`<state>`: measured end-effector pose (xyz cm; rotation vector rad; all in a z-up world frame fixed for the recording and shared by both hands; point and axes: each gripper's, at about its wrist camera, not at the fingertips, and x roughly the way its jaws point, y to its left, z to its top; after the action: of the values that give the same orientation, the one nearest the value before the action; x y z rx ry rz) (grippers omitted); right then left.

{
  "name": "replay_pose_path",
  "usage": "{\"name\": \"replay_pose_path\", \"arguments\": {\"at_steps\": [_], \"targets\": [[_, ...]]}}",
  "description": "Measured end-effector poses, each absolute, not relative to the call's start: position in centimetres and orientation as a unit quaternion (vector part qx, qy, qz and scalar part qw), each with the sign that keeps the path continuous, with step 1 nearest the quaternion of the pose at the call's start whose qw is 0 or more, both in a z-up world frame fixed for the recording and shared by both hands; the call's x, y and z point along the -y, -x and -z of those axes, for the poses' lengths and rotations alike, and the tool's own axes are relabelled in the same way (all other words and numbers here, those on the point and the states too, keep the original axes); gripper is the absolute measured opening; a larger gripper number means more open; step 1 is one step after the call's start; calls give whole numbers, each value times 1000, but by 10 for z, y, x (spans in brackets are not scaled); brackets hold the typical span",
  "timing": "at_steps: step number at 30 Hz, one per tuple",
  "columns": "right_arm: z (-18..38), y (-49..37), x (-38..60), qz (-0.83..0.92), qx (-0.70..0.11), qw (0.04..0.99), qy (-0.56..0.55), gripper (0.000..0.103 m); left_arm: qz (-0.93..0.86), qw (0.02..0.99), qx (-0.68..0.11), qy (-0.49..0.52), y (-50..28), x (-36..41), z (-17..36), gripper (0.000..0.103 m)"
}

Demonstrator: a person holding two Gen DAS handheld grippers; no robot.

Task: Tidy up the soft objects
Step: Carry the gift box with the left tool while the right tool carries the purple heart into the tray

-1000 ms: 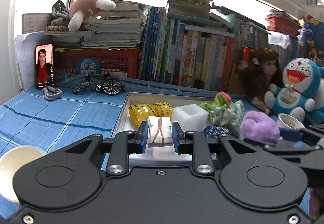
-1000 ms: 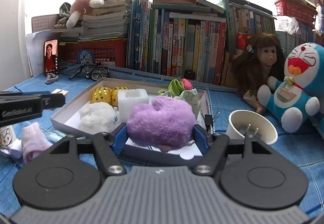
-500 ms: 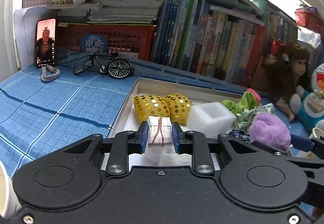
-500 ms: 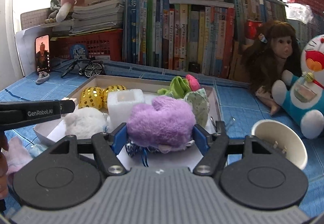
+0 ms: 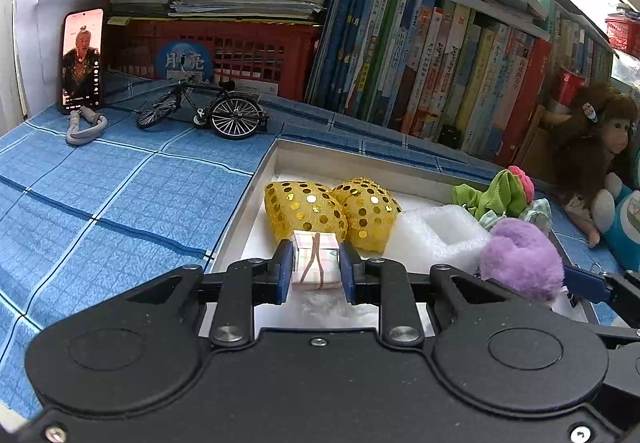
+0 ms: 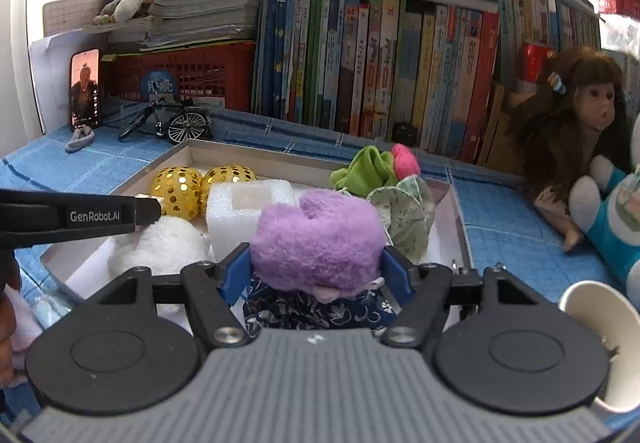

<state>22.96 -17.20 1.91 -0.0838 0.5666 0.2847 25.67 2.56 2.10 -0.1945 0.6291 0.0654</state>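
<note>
Both grippers work over the shallow white tray (image 5: 256, 179), which I take as the landmark. Left gripper (image 5: 316, 267) is clamped on a small folded cloth bundle (image 5: 314, 261) tied with a band, held above the tray's near-left part, just in front of the two gold sequined pouches (image 5: 332, 211) lying at the tray's far-left corner. Right gripper (image 6: 318, 263) is clamped on a purple plush (image 6: 320, 239), held over the tray's near-middle, above a dark blue floral fabric piece (image 6: 320, 313) on the tray floor. Already in the tray: the pouches, a white foam block (image 6: 248, 207) in the middle, a white fluffy toy (image 6: 160, 247) at the near-left, a green and pink fabric item (image 6: 372, 167) and a pale green floral cloth (image 6: 408, 211) toward the far-right. Judgement: the sorting is well along, most soft pieces sit in the tray, and the two held items are not yet set down. Left of the tray, at the right view's edge, something pink and soft (image 6: 24, 319) lies on the blue mat; it may remain to be collected. A paper cup (image 6: 592, 327) stands right of the tray.
</note>
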Motion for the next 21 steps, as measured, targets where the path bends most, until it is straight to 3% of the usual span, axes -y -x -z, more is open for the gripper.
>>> {"name": "replay_pose_path", "arguments": {"at_steps": [17,21], "targets": [[-24,-278,187,-164,-339,923,-80,72,-27,943,-314,110,-264,-28,-16,24],[-23,-277,186,-164,-344,921,-85,76,-17,941,-316,122,-261,-31,-18,25]]}}
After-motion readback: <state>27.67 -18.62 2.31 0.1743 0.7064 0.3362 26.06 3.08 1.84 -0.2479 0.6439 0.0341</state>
